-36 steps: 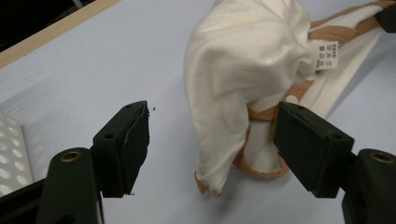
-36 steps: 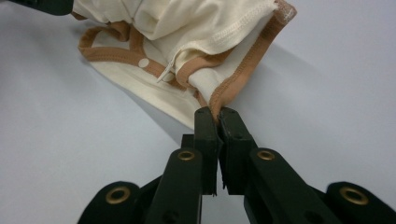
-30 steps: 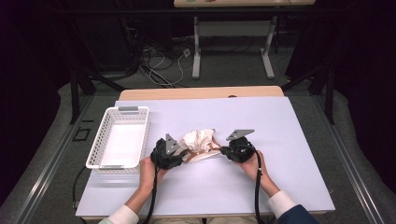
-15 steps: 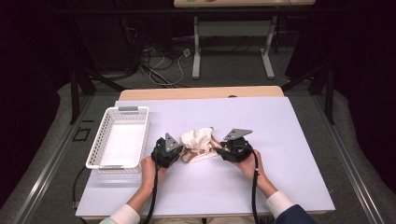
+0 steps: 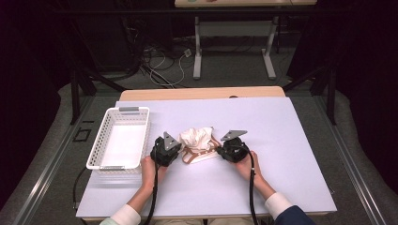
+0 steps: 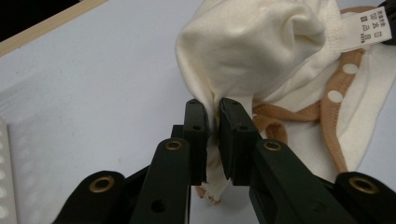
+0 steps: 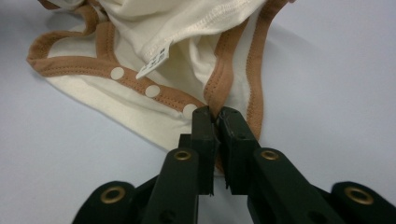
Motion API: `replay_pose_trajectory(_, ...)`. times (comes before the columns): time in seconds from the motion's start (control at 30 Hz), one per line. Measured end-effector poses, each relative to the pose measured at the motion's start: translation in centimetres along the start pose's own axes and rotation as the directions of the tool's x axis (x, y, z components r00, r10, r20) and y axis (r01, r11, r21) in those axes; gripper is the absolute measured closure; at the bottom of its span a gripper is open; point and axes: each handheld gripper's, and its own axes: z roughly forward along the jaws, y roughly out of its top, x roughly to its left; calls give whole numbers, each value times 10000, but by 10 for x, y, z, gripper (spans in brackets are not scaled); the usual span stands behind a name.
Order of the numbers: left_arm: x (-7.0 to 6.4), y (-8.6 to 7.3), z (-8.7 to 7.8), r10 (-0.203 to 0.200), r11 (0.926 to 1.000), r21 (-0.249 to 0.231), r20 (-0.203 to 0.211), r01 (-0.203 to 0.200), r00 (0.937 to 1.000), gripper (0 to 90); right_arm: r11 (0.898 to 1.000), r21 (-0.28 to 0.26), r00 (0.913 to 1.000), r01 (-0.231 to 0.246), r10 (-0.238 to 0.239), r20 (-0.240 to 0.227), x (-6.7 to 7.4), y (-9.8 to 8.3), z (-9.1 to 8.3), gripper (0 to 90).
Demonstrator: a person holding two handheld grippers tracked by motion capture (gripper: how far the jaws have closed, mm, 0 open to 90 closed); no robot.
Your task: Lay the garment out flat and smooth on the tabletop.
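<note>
Two grippers pinch one small cream baby garment (image 5: 197,143) that lies bunched near the middle of the desk (image 5: 281,140), just right of a white plastic basket (image 5: 119,140). The left gripper (image 6: 214,116) has just been closing, and its jaws now stand narrow with a fold of cream cloth clamped between them; the cloth rises above the pads in a puffed heap that hides most of what lies behind. The right gripper (image 7: 215,122) has also just been closing, and it grips the brown-trimmed edge of the garment, with a row of pale snap buttons (image 7: 152,91) running off to its left. A sewn-in label (image 7: 153,60) shows in the right gripper view, but its print is too small to read. In the high view the left gripper (image 5: 165,149) and right gripper (image 5: 231,147) sit on either side of the garment, each held in a hand, and their bodies cover the places where they grip. The sleeves are cut off by the bottom edge of that view.
</note>
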Motion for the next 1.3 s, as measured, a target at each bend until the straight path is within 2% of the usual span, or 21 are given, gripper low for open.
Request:
replay_pose_trajectory(0.1,0,0,-1,-27,10000,-19,4,27,10000,811,9999,-17,9999,111,-111,38,1,0,0,870)
replay_pose_trajectory(0.27,1,-1,-2,-19,10000,-20,-69,19,10000,753,9998,-72,9998,179,-179,-19,2,1,-3,875)
replay_pose_trajectory(0.4,0,1,-4,88,9999,-54,-210,-89,9997,651,9997,-36,9997,242,-242,-33,0,1,-8,875)
replay_pose_trajectory(0.43,0,1,-5,95,10000,19,-193,-94,9998,617,9996,-201,9998,196,-197,-7,0,1,-9,875)
replay_pose_trajectory(0.63,-4,2,-8,122,9997,201,-70,-120,9999,476,9998,-175,9999,121,-121,8,-6,-1,-19,876)
replay_pose_trajectory(0.8,-9,3,-8,281,9986,448,208,-290,9994,406,9997,-150,9998,168,-169,-95,-7,-1,-25,876)
replay_pose_trajectory(0.9,-12,2,-5,346,9971,668,323,-367,9989,381,9997,-146,9997,205,-207,-134,-7,-2,-27,875)
replay_pose_trajectory(0.93,-12,2,-4,365,9966,732,333,-389,9988,377,9999,-81,9999,73,-74,-93,-6,-2,-29,876)
replay_pose_trajectory(0.97,-12,1,-4,336,9961,807,365,-365,9988,377,9997,-136,9997,214,-215,-119,-7,-2,-29,876)
replay_pose_trajectory(1.0,-11,1,-3,492,9948,876,346,-521,9982,377,9999,-76,9998,151,-152,-152,-7,-2,-30,875)
replay_pose_trajectory(1.23,-10,-1,-2,122,9948,1009,174,-139,9998,377,10000,50,9998,79,-78,-166,-12,-5,-34,873)
replay_pose_trajectory(1.3,-9,-1,-3,68,9954,957,280,-95,9996,391,10000,-43,9998,64,-64,-172,-13,-6,-34,862)
